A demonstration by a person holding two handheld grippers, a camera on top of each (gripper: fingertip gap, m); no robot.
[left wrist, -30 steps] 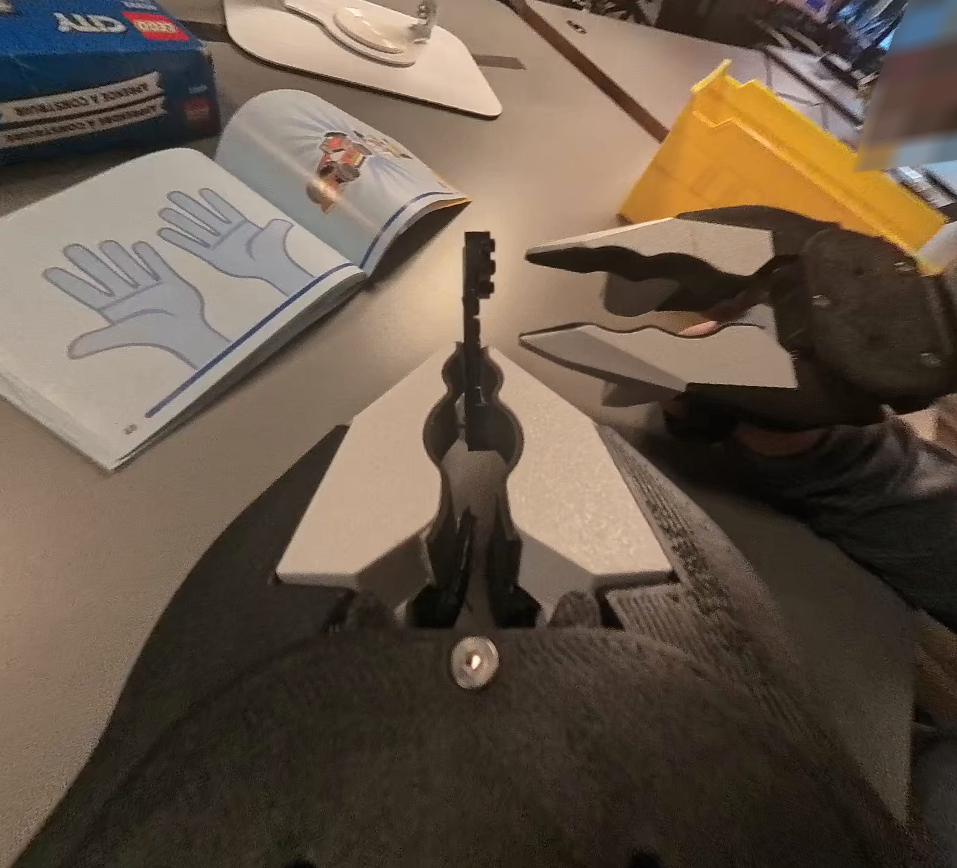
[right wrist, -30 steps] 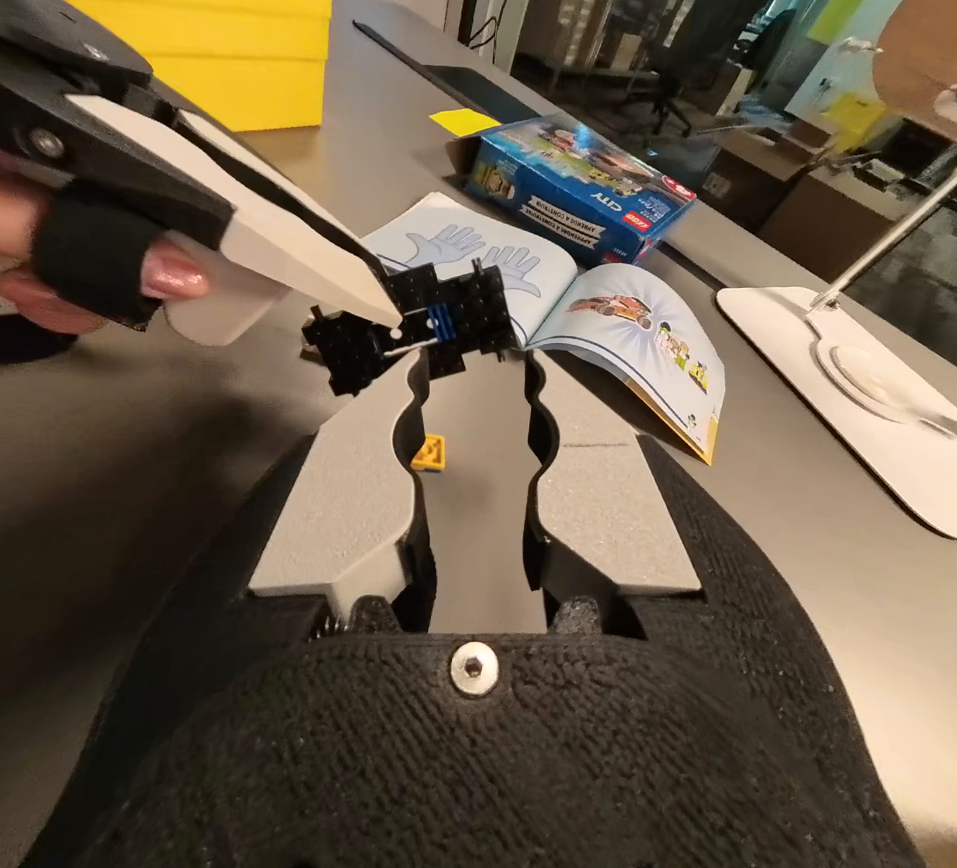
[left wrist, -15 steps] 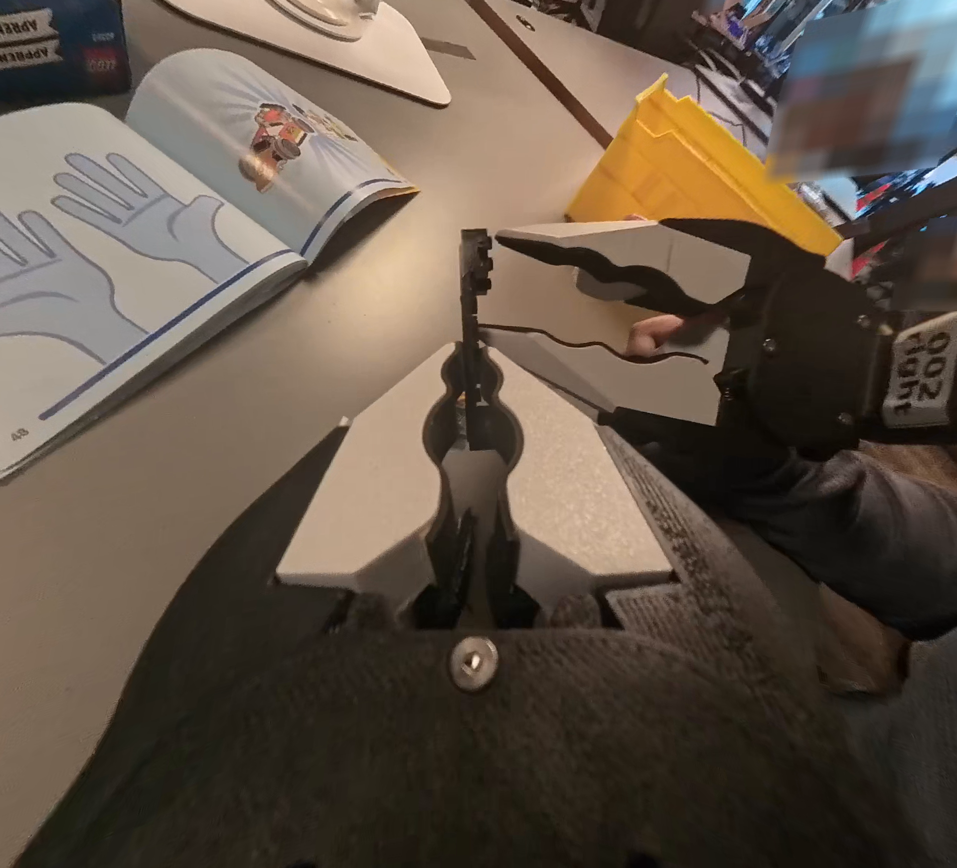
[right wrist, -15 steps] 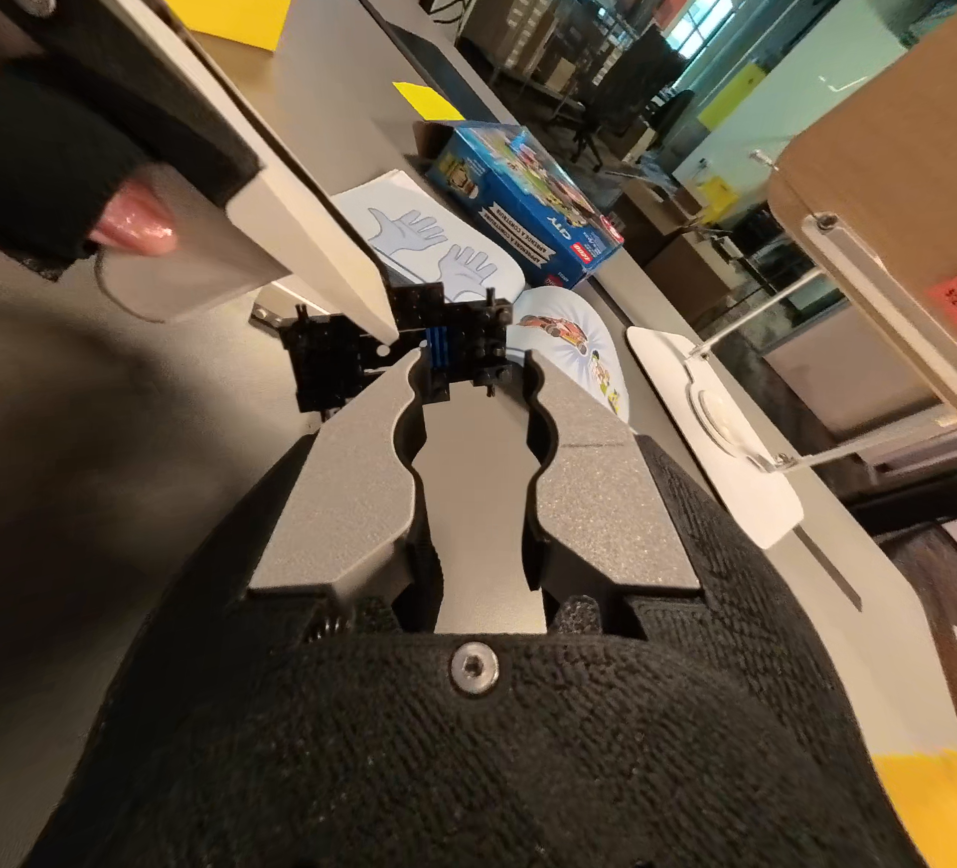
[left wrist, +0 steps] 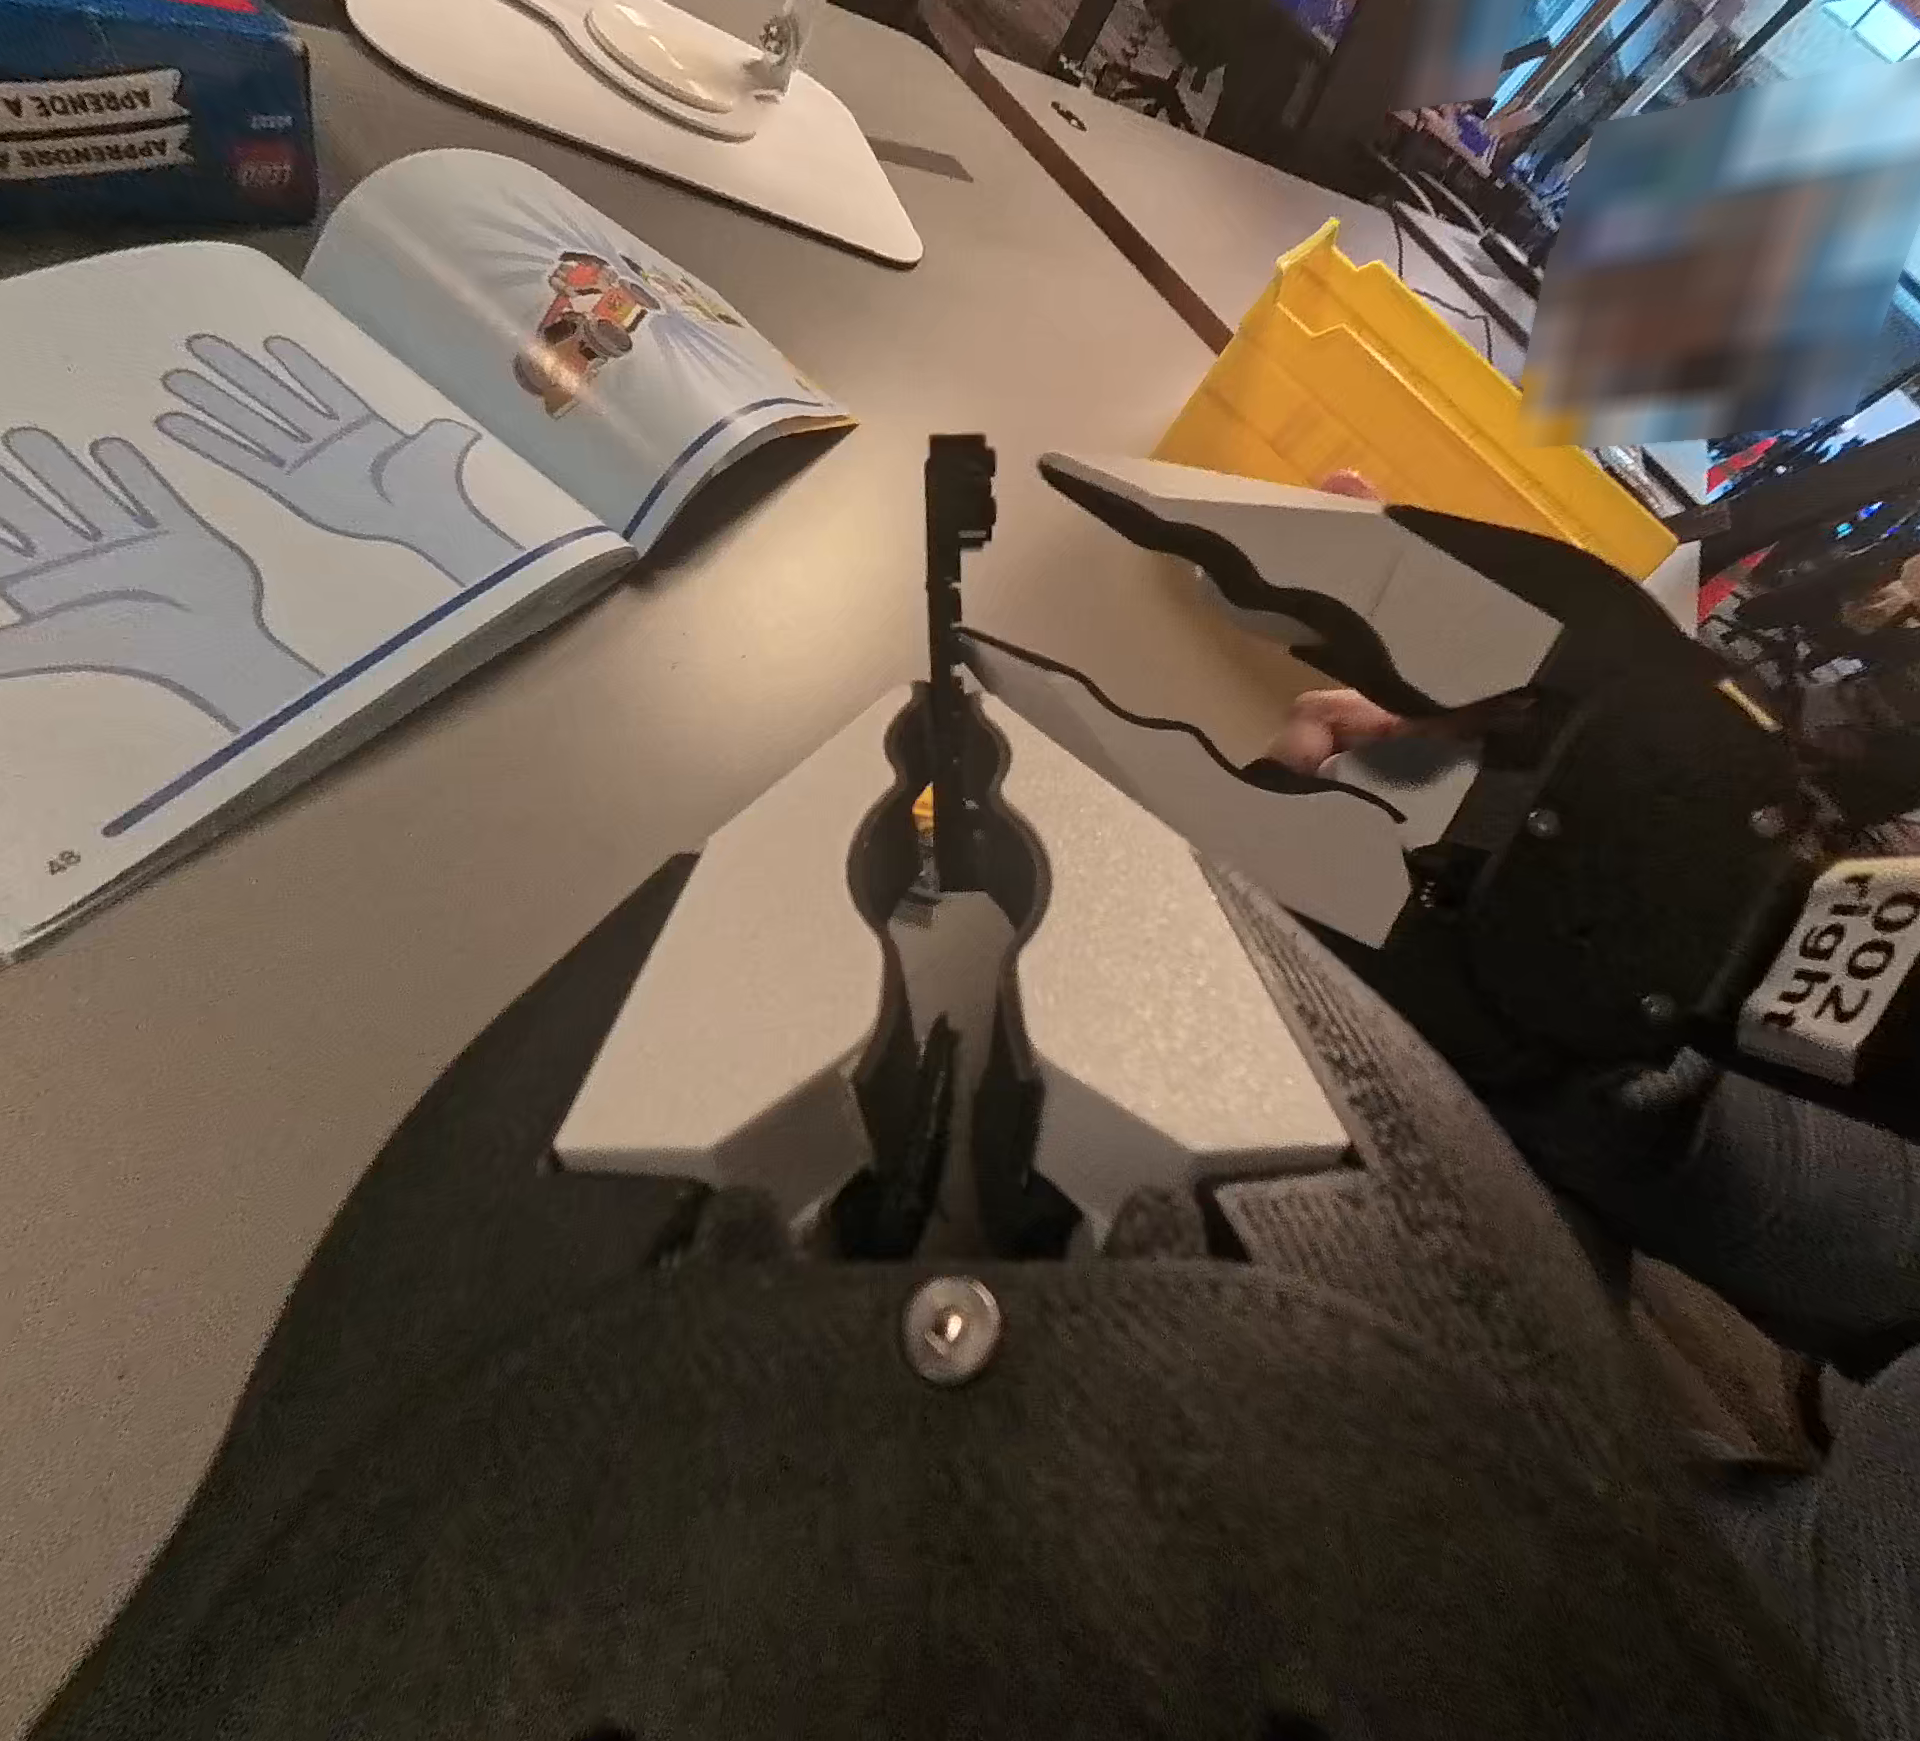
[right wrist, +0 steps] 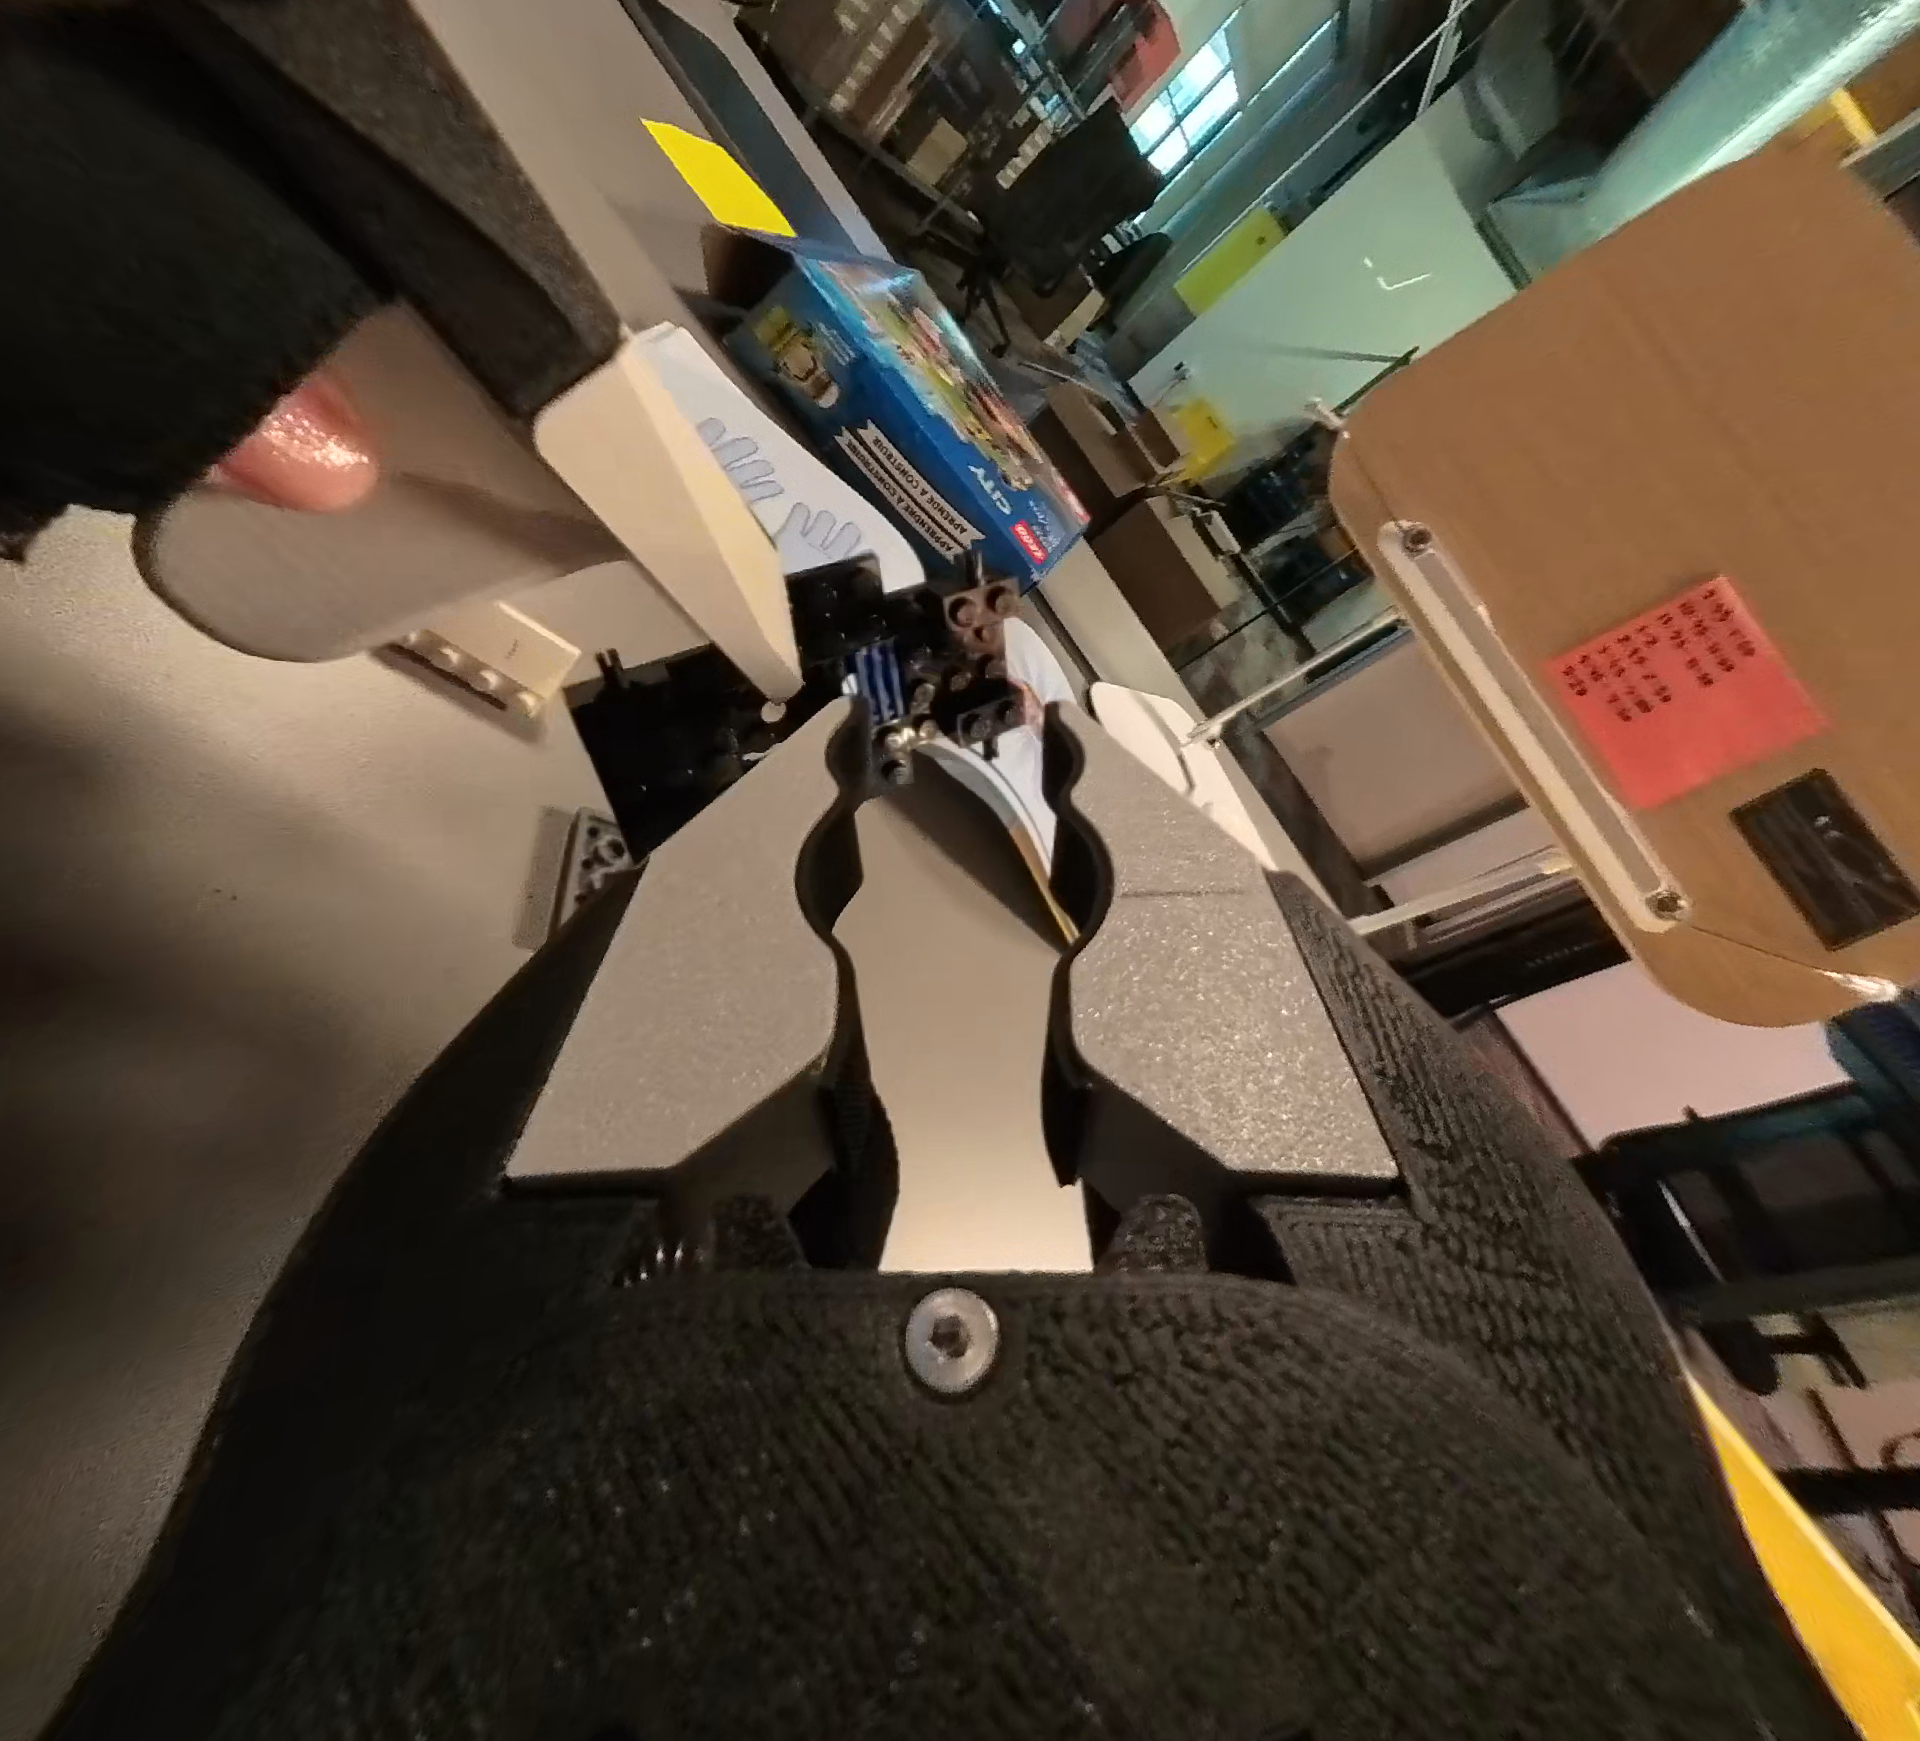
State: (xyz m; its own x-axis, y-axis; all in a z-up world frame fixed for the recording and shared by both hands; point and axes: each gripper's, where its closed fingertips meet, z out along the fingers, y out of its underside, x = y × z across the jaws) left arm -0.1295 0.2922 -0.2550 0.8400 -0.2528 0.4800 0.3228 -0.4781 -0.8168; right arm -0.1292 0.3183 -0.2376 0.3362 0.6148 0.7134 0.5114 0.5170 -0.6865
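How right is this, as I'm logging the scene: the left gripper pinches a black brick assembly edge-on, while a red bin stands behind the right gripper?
One detail is wrong: the bin is yellow, not red, as the left wrist view shows. The rest stands: the left gripper pinches the black brick assembly edge-on, and the bin stands behind the right gripper.

Both hand-held grippers share one build: a rough-textured black printed body with a silver hex screw (left wrist: 951, 1330) set in its middle, and two pale grey wedge-shaped fingers (left wrist: 748, 995) lined with wavy black pads. The right gripper (left wrist: 1013, 564) carries small screws and a white printed tag (left wrist: 1839, 964) on its black housing. The person wears black fingerless gloves (right wrist: 156, 278) and a grey sleeve (left wrist: 1787, 1203).
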